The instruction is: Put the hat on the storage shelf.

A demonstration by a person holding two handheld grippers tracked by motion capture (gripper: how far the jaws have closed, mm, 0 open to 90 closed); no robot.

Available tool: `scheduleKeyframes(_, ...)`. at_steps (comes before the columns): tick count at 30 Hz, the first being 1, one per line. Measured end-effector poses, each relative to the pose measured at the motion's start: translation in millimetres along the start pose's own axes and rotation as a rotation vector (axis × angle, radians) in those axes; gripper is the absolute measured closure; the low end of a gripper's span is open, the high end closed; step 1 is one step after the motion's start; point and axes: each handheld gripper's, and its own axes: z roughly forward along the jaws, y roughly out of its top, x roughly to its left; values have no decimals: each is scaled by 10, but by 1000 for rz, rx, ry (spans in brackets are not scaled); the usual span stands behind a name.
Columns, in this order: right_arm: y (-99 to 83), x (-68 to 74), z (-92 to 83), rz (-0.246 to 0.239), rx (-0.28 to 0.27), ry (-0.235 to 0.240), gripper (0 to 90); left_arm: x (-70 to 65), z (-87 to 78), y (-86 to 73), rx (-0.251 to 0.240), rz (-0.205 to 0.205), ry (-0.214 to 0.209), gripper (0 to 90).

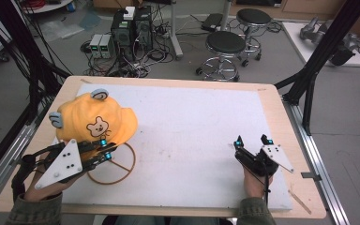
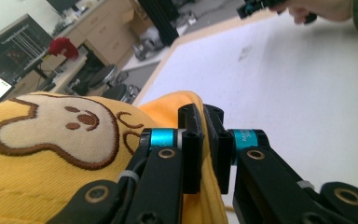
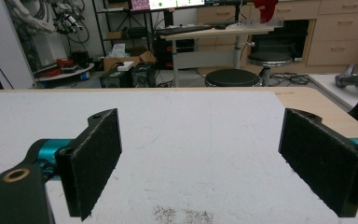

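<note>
Brim fabric of an orange child's cap with a stitched cream bear face and small grey-blue ears [image 1: 93,119] sits pinched between the jaws of the left gripper [image 1: 104,149], which are clenched on it; in the left gripper view the two black pads [image 2: 191,154] stand almost together with only the orange cloth [image 2: 51,154] between them. The cap rests on the near left part of a white foam sheet [image 1: 192,136] that covers most of a light wooden table [image 1: 281,108]. A thin brown wire ring with cross spokes [image 1: 122,168] lies on the sheet just under and in front of the cap's brim, partly hidden by the left gripper. The right gripper [image 1: 254,140] hovers over the sheet well apart from the cap, toward the sheet's right edge; its jaws are spread wide and grasp nothing, as the right gripper view [image 3: 200,158] shows bare white sheet between the two felt-faced pads [image 3: 95,158]. Faint print on the teal collar [image 2: 247,137] by the left gripper's pad is too small to read, and the cap carries no legible writing. Between the cap and the right gripper the sheet is open, with a few faint smudges. Beyond the table's far edge stand two black round stools [image 1: 225,44] and a cluster of computer boxes with cables [image 1: 131,30].
</note>
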Motion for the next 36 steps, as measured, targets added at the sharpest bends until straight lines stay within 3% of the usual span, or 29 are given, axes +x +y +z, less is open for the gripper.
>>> scheduleKeyframes(3,0,7,-1,4,3,0,120,-10,17,26,26,3,-19,814)
scheduleKeyframes(9,1,-2,-3,-5,-1,-2,120,22,11,12,8,-34,-26,721)
scheduleKeyframes(14,-1,4,-8,-2,4,0,120,33,-25,20,-7,-35,3,642)
scheduleKeyframes(17,-3,3,-10,-8,6,0,120,47,-74,27,-41,-50,23,570)
scheduleKeyframes(22,-4,3,-11,-7,5,1,120,64,-176,35,-84,-65,62,524)
scheduleKeyframes(25,-5,-1,-13,0,13,-1,120,84,-254,31,-139,-85,102,490)
scheduleKeyframes(26,-5,-2,-13,3,12,-1,120,101,-305,27,-178,-100,135,465)
scheduleKeyframes(27,-5,-2,-13,3,12,-1,120,101,-305,27,-178,-100,135,455)
scheduleKeyframes(30,-5,-11,-11,-5,7,-2,120,124,-394,-2,-258,-131,191,427)
scheduleKeyframes(36,-2,-16,-23,5,9,-1,120,192,-544,-106,-384,-223,277,393)
